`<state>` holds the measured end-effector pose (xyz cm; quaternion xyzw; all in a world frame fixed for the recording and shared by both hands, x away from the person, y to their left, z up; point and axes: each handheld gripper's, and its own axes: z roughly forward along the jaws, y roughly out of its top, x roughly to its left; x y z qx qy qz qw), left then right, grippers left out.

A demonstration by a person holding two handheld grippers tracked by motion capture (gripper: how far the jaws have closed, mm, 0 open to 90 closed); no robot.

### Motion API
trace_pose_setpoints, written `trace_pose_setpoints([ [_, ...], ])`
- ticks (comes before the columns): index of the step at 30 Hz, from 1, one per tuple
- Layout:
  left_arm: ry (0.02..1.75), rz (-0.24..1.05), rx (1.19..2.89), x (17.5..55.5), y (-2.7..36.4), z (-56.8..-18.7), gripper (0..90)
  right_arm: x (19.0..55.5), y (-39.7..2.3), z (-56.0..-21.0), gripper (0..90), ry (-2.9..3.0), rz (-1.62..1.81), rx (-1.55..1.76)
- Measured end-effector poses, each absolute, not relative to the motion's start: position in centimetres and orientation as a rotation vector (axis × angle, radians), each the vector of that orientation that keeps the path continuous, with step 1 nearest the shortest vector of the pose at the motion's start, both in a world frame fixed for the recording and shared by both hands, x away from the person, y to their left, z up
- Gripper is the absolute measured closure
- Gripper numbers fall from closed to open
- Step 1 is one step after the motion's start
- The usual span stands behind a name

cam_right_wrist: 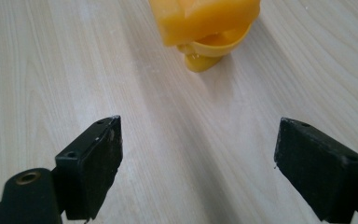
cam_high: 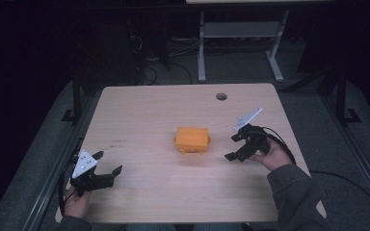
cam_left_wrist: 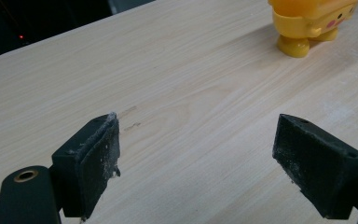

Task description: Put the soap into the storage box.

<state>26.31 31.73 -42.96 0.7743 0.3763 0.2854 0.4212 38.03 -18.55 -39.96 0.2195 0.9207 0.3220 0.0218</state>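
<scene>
High view looks down; both gripper views, low, share the yellow toy.

1. A pale wooden table has a round hole near its far edge.
2. Faint dark marks show on its left part.
3. Behind it stands a grey metal frame, perhaps another desk's legs.
4. Loose cables lie on the dark floor.
</scene>
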Motion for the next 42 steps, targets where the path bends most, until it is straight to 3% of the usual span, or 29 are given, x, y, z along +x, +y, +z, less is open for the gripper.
trace_pose_setpoints([
  [42, 0.940, 0.716, 1.951, 26.3, 31.5, -43.1, 14.2, 34.0, -23.3, -42.2, 14.7, 2.803, 1.034, 0.879],
])
